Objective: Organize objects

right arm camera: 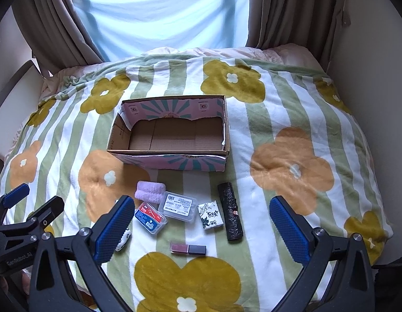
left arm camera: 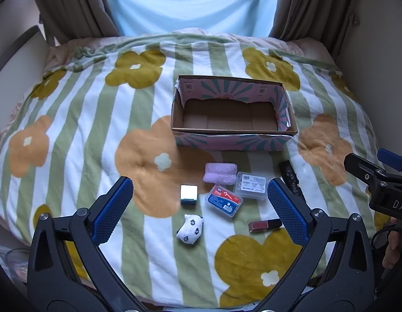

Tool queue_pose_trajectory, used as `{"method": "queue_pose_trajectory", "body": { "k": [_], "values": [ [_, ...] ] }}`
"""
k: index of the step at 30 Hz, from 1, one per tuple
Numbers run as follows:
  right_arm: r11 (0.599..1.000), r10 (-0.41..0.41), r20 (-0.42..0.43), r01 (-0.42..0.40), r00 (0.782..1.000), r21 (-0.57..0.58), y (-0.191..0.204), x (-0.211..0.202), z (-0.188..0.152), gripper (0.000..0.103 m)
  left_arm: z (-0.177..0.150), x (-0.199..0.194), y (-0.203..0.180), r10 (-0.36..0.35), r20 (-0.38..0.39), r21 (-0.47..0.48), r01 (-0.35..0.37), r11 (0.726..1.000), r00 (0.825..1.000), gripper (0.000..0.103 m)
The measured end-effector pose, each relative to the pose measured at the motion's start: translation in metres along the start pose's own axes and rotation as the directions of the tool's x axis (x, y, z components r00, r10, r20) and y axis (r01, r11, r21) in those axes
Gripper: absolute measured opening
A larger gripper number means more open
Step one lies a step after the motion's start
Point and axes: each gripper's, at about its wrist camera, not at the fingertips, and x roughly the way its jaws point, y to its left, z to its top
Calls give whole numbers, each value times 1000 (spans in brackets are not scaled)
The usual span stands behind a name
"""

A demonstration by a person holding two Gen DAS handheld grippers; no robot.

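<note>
Both claws, left (left arm camera: 200, 212) and right (right arm camera: 202, 222), hover spread wide and empty over the bed (right arm camera: 292, 119). The box (right arm camera: 172, 153) sits empty mid-bed. Nearer lie a towel (right arm camera: 150, 192), floss case (right arm camera: 150, 217), clear case (right arm camera: 178, 206), lipstick (right arm camera: 187, 248) and black roll (right arm camera: 230, 210).

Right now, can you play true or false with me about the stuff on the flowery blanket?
1. The cardboard box has nothing inside. True.
2. The purple towel is in the box. False: it lies on the blanket in front of the box.
3. The left gripper and right gripper are both open and holding nothing. True.
4. The black roll stands upright. False: it lies flat.
5. The lipstick lies nearer the grippers than the floss box. True.
</note>
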Motion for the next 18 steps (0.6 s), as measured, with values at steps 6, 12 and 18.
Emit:
{"method": "queue_pose_trajectory", "body": {
  "k": [6, 12, 18],
  "values": [
    [996, -69, -13, 70, 998, 62, -2, 0, 7, 103, -1, 0, 1, -7, -4, 6, 7, 1000, 1000, 102],
    [991, -102, -18, 103, 995, 88, -1, 1, 6, 103, -1, 1, 1, -9, -6, 9, 9, 1000, 1000, 102],
    [981, -134, -26, 137, 991, 135, 1, 2, 6, 103, -1, 3, 5, -10, -15, 2, 10, 1000, 1000, 102]
  ]
}}
